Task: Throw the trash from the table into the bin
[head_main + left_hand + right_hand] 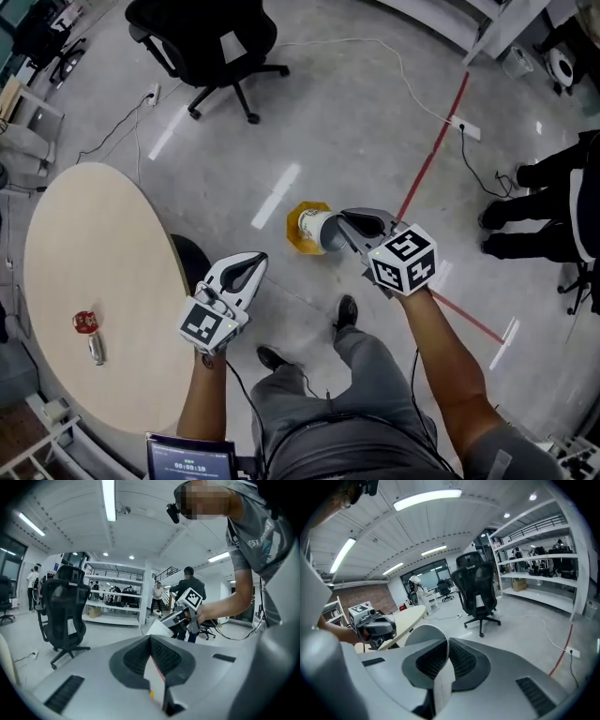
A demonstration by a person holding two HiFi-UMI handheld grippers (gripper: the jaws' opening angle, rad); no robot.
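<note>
In the head view my right gripper (345, 225) is shut on the wall of a white paper cup (314, 228), held above a yellow bin (292, 236) on the floor. From the right gripper view the cup (423, 634) shows its round rim left of the pinched jaws (446, 648). My left gripper (255, 261) hovers beside the table's edge, lower left of the bin. Its jaws (151, 644) pinch a thin flat white scrap with a red edge (155, 677). On the oval table (103, 234) lie a crumpled red wrapper (85, 322) and a small can (96, 349).
A black office chair (211, 42) stands beyond the table. A red floor line (431, 155) and cables run past the bin. A person in dark clothes (548, 211) stands at the right. The holder's legs and shoes (345, 314) are just below the bin.
</note>
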